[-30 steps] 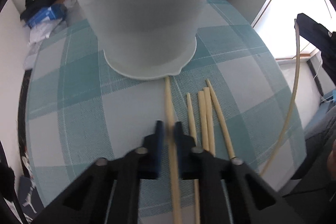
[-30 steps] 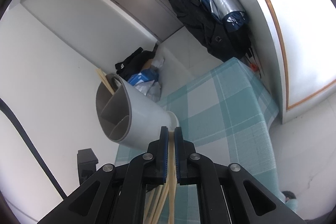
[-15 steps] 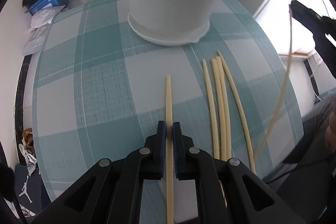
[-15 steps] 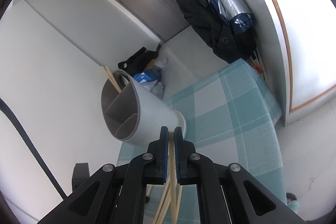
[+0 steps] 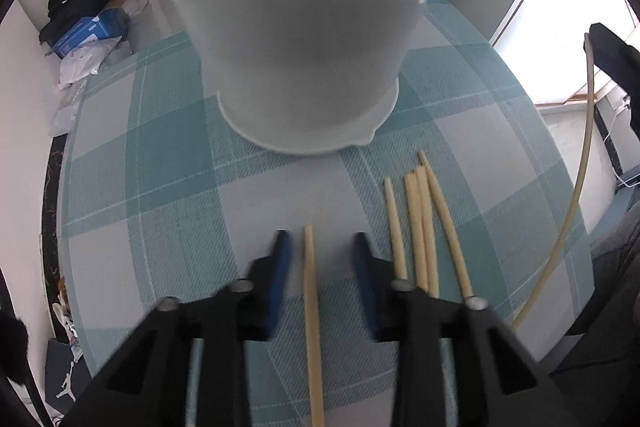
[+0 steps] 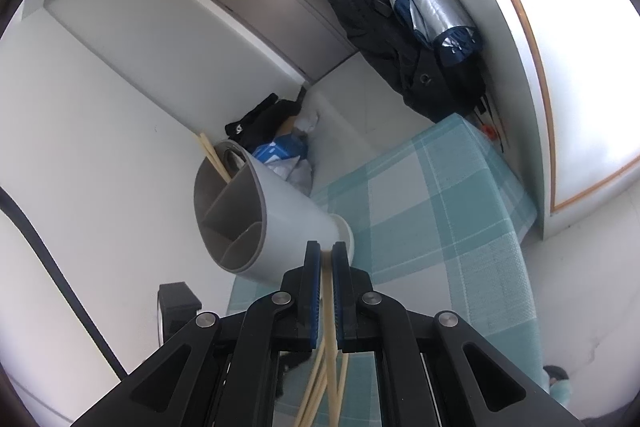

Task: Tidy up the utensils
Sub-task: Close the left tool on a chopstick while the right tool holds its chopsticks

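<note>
Left gripper (image 5: 320, 247) jaws have just been opening, one chopstick (image 5: 310, 303) lying loose between them on the checked cloth (image 5: 160, 187). Four more chopsticks (image 5: 420, 227) lie just beside, the grey holder (image 5: 296, 47) ahead.

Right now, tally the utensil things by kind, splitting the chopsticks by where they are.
Chopsticks on the cloth: 5
Chopstick held by right gripper: 1
Chopsticks in the holder: 2
Holder: 1
Total: 9
</note>
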The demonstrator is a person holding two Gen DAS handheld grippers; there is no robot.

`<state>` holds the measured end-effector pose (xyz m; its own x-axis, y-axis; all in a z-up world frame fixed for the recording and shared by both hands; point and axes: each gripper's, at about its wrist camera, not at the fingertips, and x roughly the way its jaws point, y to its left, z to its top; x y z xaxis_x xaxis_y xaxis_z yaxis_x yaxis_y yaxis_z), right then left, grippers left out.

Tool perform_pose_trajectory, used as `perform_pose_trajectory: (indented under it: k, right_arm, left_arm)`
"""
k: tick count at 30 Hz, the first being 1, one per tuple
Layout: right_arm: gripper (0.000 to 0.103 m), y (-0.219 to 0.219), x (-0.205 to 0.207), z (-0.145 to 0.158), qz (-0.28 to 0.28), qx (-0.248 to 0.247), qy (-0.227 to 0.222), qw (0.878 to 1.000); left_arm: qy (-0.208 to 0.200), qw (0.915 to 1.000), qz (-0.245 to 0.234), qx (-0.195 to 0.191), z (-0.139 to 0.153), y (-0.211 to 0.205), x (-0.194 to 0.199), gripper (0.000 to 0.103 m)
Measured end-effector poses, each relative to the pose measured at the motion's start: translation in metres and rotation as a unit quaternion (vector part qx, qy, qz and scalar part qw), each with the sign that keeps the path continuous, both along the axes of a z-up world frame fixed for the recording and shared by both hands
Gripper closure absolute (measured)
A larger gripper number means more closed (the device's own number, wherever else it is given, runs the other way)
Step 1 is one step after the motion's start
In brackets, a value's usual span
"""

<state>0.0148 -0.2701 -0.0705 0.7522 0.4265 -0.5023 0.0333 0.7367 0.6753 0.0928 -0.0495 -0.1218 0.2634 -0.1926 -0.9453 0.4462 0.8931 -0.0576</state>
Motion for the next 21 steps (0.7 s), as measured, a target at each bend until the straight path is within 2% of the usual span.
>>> perform_pose_trajectory:
  k: [6, 14, 18, 21]
  right_arm:
    - [0.098, -0.005, -0.001, -0.001, -0.004, 0.001, 0.002, 1.0]
    - [0.098, -0.008, -0.002, 0.0, -0.009, -0.003, 0.0, 1.0]
    - [0.098, -0.008, -0.003, 0.001, -0.012, 0.001, -0.001, 1.0]
    - [0.098, -0.006, -0.004, 0.002, -0.014, -0.001, -0.004, 1.0]
  left_arm:
    - [-0.005, 0.9999, -0.009, 0.002, 0.0, -0.003, -0.001, 0.101]
    - [-0.013, 0.9998, 0.007, -0.013, 0.005, -0.002, -0.004, 0.102]
    - [-0.02, 0.998, 0.034, -0.048, 0.022, 0.007, -0.003, 0.102]
    - [-0.048, 0.9955, 0.044, -0.069, 0.043, 0.014, -0.007, 0.102]
